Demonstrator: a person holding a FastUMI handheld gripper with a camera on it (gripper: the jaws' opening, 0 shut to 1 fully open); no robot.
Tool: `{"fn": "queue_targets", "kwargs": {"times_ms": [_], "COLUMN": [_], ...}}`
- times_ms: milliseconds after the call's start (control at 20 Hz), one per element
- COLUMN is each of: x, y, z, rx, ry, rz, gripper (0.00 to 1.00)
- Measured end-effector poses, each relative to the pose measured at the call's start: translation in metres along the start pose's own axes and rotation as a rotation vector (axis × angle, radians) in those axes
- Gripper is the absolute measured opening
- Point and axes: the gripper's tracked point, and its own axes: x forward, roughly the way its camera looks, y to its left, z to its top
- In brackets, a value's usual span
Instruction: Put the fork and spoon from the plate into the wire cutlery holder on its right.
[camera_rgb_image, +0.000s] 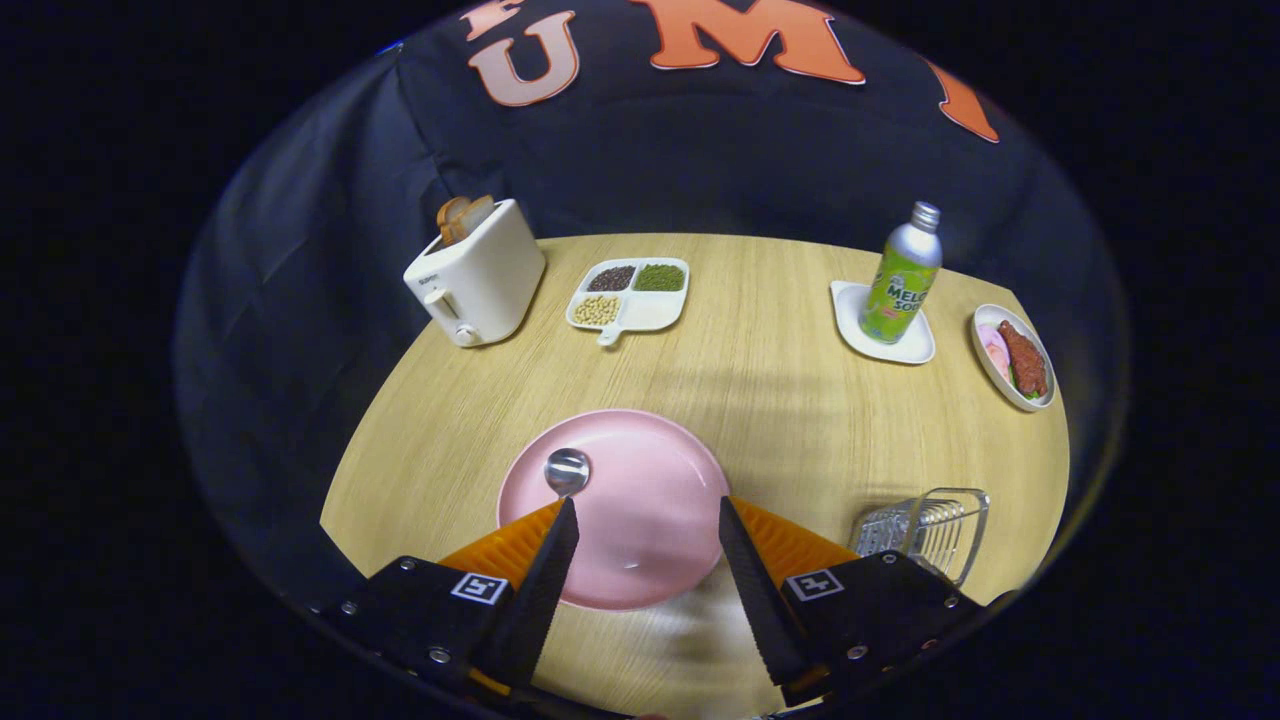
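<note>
Hand-held gripper (648, 512) spread wide and empty over the round pink plate (640, 520), spoon just off one fingertip.

The jaws stand far apart with nothing between them but bare plate, a stance that suits lining up a pick. The shiny metal spoon (566, 472) lies on the plate with its bowl just beyond the left fingertip; its handle is hidden behind that finger. I cannot make out a fork on the plate. The silver wire cutlery holder (925, 528) sits on the pale wood worktop (760, 370) to the plate's right, near enough for a short carry. Well beyond stand a white toaster (478, 275), a divided white dish (630, 293) and a green bottle (903, 275).
</note>
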Motion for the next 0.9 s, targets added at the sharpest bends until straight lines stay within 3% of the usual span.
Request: {"fn": "queue_targets", "kwargs": {"times_ms": [550, 750, 900], "x": [0.058, 0.072, 0.08], "y": [0.067, 0.07, 0.065], "z": [-0.048, -0.063, -0.071], "rx": [-0.068, -0.082, -0.061], "ry": [0.167, 0.209, 0.234], "rz": [0.042, 0.009, -0.024], "gripper": [0.85, 0.68, 0.43]}}
